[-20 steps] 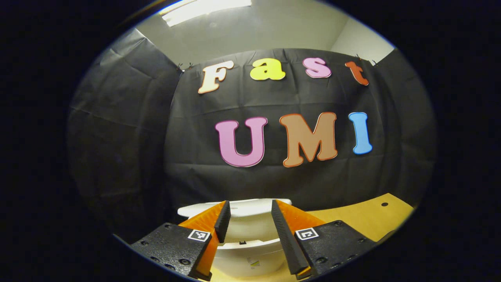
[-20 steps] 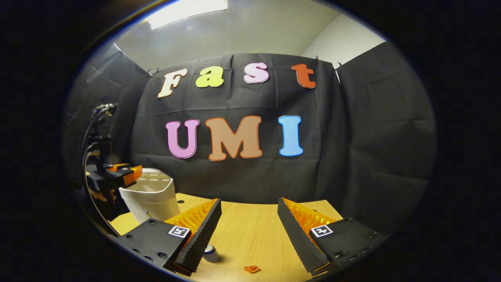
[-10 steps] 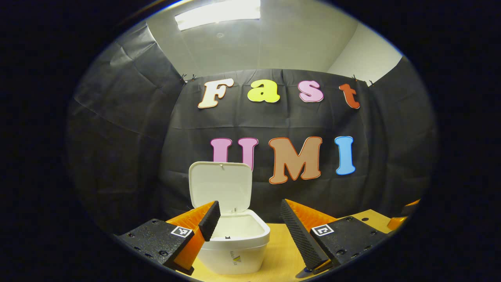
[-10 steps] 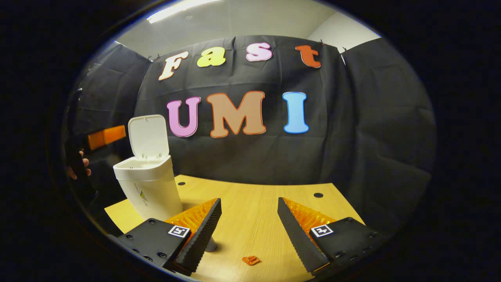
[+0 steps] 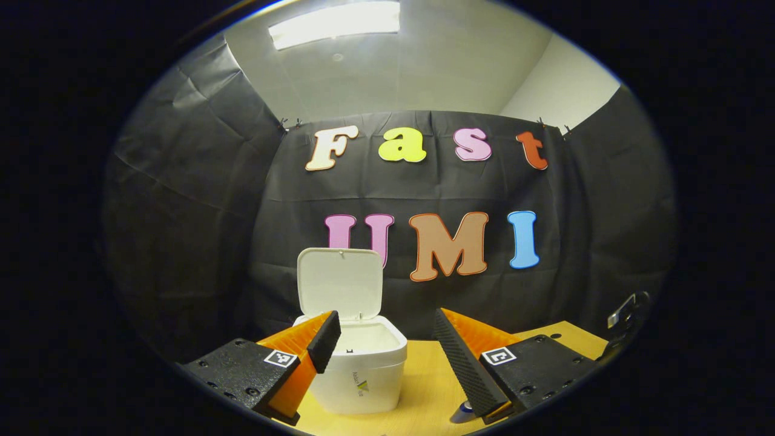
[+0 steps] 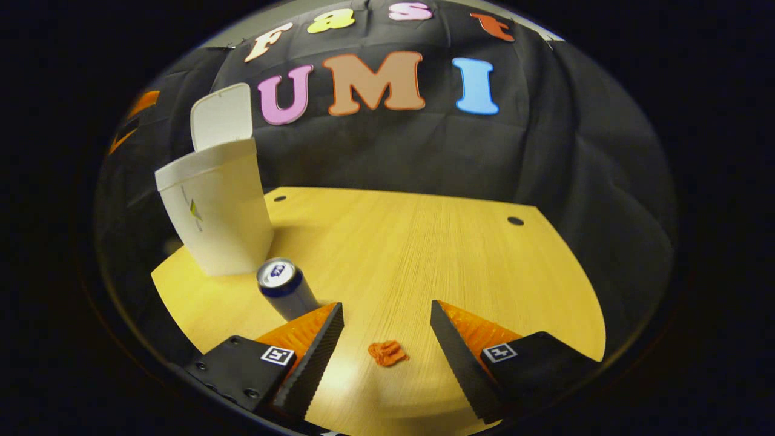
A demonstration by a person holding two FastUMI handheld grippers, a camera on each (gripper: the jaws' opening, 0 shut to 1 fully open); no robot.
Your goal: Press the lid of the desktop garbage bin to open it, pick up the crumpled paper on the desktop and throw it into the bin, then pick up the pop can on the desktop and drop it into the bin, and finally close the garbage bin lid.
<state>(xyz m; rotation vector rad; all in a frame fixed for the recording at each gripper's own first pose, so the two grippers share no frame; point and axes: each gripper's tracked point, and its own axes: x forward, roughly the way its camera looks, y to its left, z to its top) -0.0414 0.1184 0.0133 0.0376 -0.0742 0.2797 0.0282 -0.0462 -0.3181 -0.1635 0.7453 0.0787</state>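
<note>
White plastic desktop garbage bin (image 5: 362,372): standing on the table, lid (image 5: 339,283) raised upright behind its open mouth; seen from my left gripper view just ahead, slightly left of centre, and from my right gripper view at the far left of the table (image 6: 213,206). Light wooden table (image 6: 424,254): two small dark holes near its back edge. Pop can (image 6: 283,289): upright, silver top, dark blue body, close in front of the bin but apart from it, just beyond the left finger of my right gripper; in my left gripper view a sliver of it shows at the bottom edge (image 5: 463,413). Crumpled paper (image 6: 387,352): small orange wad lying on the table, in line with the gap between the fingers of my right gripper, touching neither. My left gripper (image 5: 387,357): jaws spread wide, holding nothing, raised in front of the bin. My right gripper (image 6: 387,348): jaws spread wide, holding nothing, tilted down toward the table above the paper. Black cloth wall (image 6: 545,139): hangs behind the table.
</note>
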